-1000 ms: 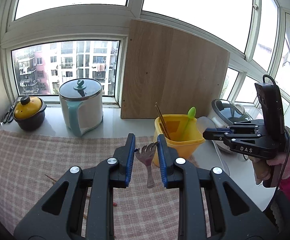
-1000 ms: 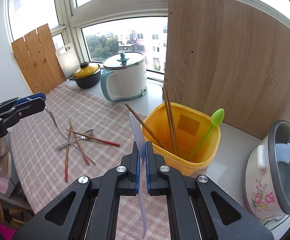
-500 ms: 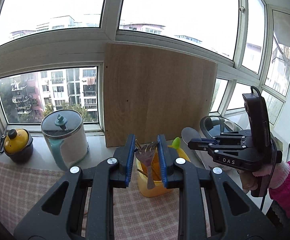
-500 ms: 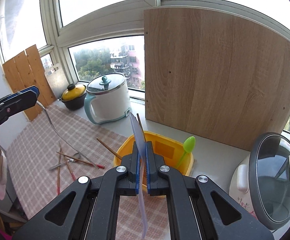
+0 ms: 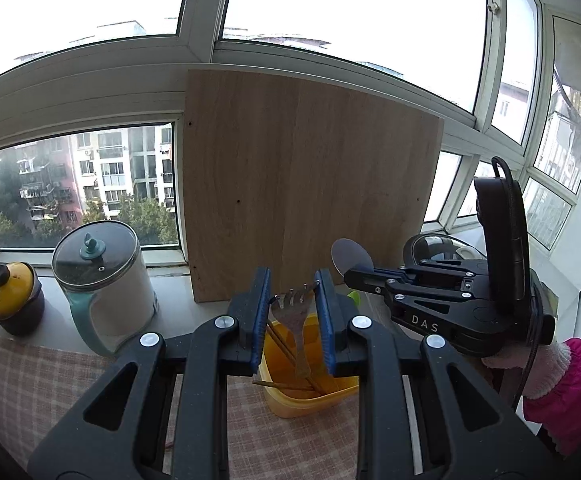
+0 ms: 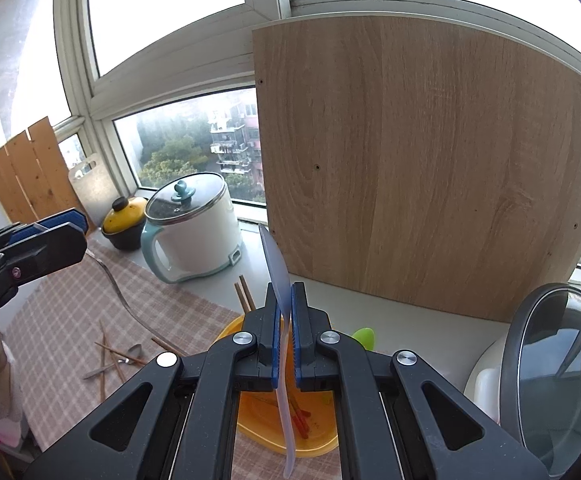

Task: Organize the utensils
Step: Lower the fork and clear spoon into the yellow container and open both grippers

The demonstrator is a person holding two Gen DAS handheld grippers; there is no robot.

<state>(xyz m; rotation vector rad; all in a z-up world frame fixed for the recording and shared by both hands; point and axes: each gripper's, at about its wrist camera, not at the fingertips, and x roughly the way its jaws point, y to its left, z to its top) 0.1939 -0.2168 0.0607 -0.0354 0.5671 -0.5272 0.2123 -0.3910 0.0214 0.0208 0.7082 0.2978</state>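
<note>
The left tool (image 5: 292,308) gripped a metal fork (image 5: 295,322) between its blue pads, tines up, directly above the yellow container (image 5: 310,398) on the tabletop. To its right, the right tool (image 6: 284,334) clamped a translucent spatula (image 6: 278,276) over that same container, which held chopsticks (image 5: 286,354).

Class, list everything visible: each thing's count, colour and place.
Large wooden board: one, tan, against window.
Yellow plastic tub: one, yellow, before board.
Wooden chopsticks: several, brown, in tub, on checked tablecloth.
Green plastic spoon: one, green, tub's far rim.
Metal spoon: one, silver, on tablecloth.
White electric pot: one, teal handle, windowsill.
Yellow-lidded dark pot: one, beside electric pot.
White floral rice cooker: one, lid open, right.
Metal fork: one, silver, above tub.
Translucent plastic paddle: one, whitish, above tub.
Left tool: black, blue pads, shut on fork.
Right tool: black, blue pads, shut on paddle.
</note>
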